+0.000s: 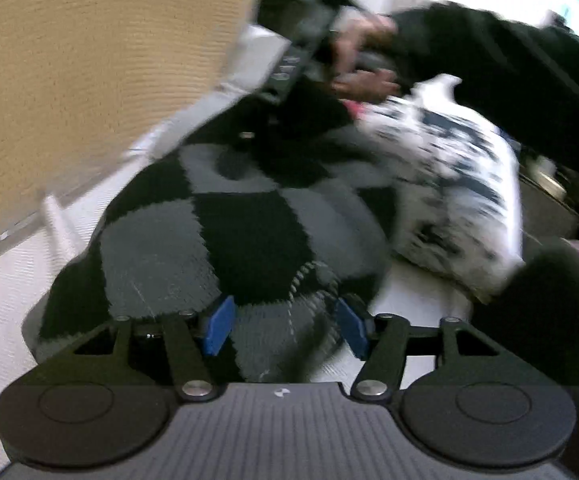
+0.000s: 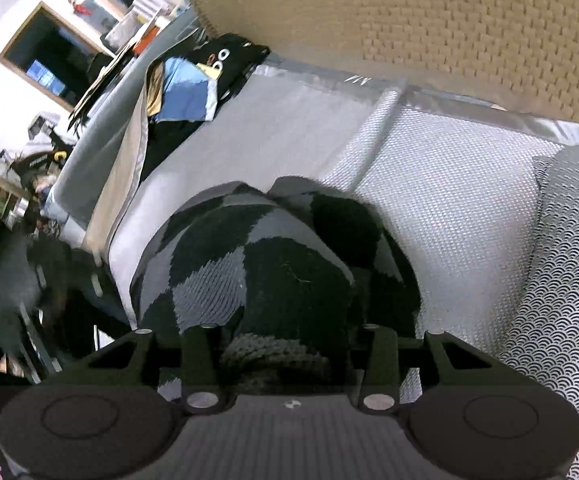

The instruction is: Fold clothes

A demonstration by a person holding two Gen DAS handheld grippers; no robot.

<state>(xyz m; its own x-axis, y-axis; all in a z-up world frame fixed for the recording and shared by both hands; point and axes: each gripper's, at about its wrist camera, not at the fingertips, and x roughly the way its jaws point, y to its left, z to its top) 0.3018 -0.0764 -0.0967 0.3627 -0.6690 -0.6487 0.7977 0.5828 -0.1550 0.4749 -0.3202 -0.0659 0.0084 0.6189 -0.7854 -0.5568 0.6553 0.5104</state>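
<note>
A black-and-grey checkered knit sweater [image 1: 225,232] lies bunched on a pale woven bed surface [image 1: 5,292]. My left gripper [image 1: 285,326] straddles its near edge with the blue pads [image 1: 219,326] spread apart, cloth between them. In the right wrist view the same sweater [image 2: 257,264] fills the space in front of my right gripper [image 2: 289,340]; its fingertips are buried under the knit and hidden. The right gripper body and the hand holding it show at the top of the left wrist view [image 1: 301,40], blurred.
A white-and-black patterned garment [image 1: 453,196] lies right of the sweater. A tan woven headboard [image 2: 429,32] rises behind the bed. A pile of blue and black clothes [image 2: 193,92] lies at the far end. A grey scale-patterned cushion [image 2: 561,280] sits at right.
</note>
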